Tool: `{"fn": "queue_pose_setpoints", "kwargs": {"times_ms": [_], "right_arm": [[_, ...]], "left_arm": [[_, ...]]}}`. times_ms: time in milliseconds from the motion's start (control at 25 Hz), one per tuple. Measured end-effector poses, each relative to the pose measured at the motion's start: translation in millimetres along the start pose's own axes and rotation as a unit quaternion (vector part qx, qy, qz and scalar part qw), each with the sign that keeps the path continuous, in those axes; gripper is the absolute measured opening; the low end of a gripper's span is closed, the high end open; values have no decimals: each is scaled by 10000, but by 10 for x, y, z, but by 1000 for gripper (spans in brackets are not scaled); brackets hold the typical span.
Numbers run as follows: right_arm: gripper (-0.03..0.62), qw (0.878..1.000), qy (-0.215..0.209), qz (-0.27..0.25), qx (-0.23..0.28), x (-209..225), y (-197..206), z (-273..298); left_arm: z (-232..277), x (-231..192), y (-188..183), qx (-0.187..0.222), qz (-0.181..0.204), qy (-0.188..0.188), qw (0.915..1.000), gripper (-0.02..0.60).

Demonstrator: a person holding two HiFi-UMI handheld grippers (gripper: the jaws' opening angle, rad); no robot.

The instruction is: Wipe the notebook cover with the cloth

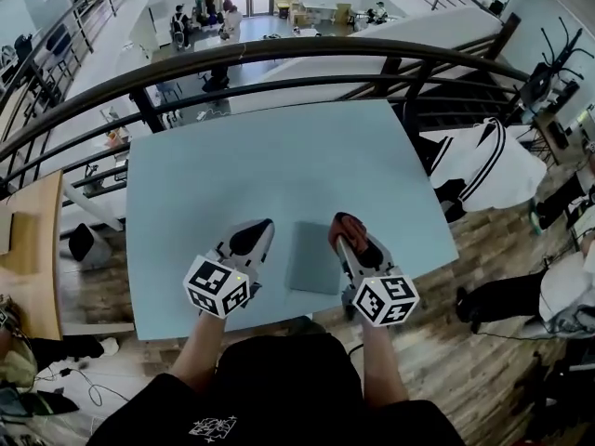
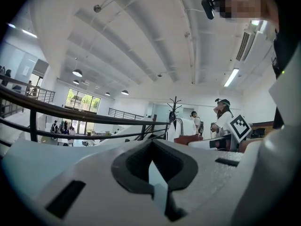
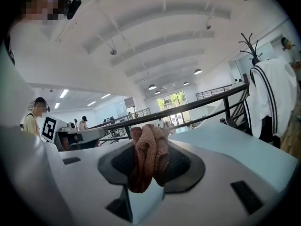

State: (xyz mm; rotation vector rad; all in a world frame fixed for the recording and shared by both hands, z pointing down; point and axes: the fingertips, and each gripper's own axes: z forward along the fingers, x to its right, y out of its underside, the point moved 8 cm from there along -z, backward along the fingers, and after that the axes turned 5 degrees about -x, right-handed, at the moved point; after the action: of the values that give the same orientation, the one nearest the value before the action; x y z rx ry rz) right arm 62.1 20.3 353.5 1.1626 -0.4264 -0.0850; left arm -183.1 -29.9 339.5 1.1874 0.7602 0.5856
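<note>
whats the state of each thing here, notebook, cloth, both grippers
notebook: closed, flat on the table, between the grippers
cloth: bunched, clamped in the right gripper
right gripper: shut on the cloth, beside the notebook
left gripper: shut, empty

I see bright, even light in all three views, coming from the tall windows (image 2: 82, 100) at the far end and the ceiling lamps (image 3: 151, 86) overhead. The pale table (image 1: 279, 165) carries only soft shadows. The wide lenses bend the railing (image 1: 279, 49) into an arc and leave black corners in both gripper views, where the nearest surfaces look blurred.
</note>
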Motion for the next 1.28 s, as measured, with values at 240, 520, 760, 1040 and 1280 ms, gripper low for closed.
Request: {"fn": "queue_pose_setpoints", "kwargs": {"times_ms": [240, 520, 760, 1040, 1280], "right_arm": [[150, 9980, -436, 273, -378, 314, 58, 389], [150, 9869, -837, 994, -952, 772, 333, 803], [149, 9657, -1100, 1808, -1505, 1003, 654, 1185], [147, 9313, -1249, 2722, -2074, 1207, 1079, 1527], [147, 9113, -1300, 3124, -2346, 1306, 1304, 1695]], "left_arm": [[313, -99, 86, -221, -96, -412, 9989, -9], [758, -137, 348, -495, -201, -803, 9953, -9], [1029, -249, 589, -784, -305, -983, 9916, -9], [1339, -334, 884, -1151, -435, -1122, 9860, -9], [1451, -376, 1081, -1355, -555, -1216, 9817, -9]]}}
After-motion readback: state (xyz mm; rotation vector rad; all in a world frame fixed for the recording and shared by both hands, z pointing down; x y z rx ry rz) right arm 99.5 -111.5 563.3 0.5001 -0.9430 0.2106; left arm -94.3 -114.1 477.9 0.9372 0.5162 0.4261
